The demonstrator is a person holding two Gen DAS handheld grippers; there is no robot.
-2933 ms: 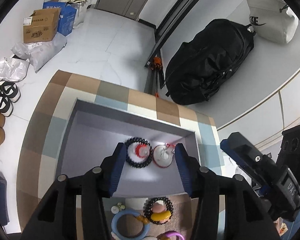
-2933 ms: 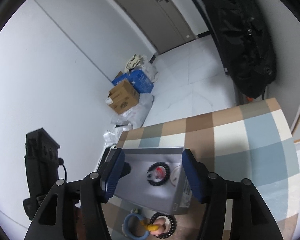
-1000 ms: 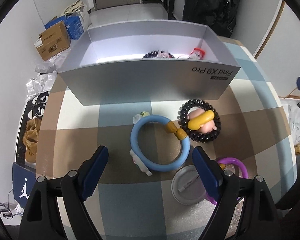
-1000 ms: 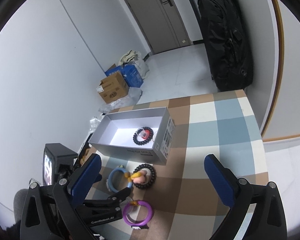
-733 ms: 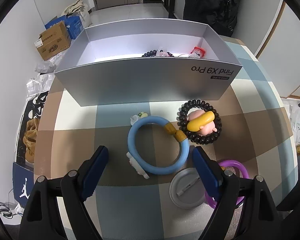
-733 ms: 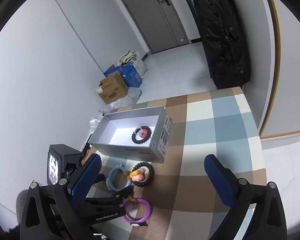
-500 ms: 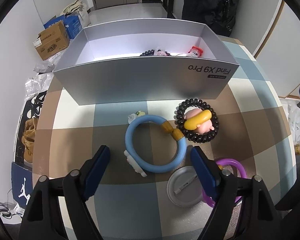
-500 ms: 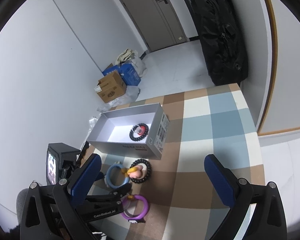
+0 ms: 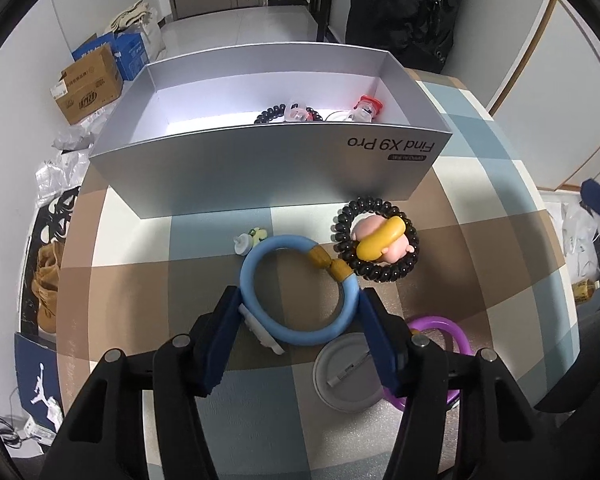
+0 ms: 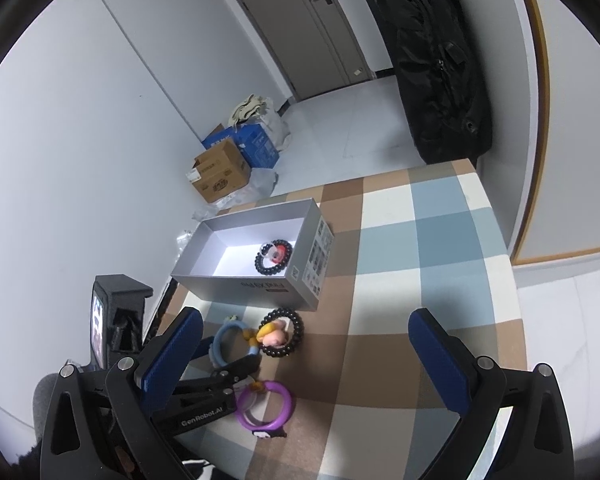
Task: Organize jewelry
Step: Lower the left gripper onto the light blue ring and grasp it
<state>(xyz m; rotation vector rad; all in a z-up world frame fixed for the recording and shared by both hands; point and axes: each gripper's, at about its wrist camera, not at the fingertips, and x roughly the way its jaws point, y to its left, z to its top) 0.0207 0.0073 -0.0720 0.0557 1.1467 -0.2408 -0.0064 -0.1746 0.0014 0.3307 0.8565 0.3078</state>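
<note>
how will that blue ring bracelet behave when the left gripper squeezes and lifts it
The blue ring bracelet looks thick and smooth, so it will probably keep its round shape rather than flop. The left gripper is closing with the ring between its pads, across its full width; a smooth curved rim might slip. The small white charm will likely dangle and swing.

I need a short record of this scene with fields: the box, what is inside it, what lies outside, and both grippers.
box: open grey box on checked table
inside: black bead bracelet, red-white charm
outside: blue ring bracelet, black bead bracelet with pink charm, purple bracelet, grey round lid
left gripper: jaws closing around blue ring bracelet
right gripper: open, holding nothing
</note>
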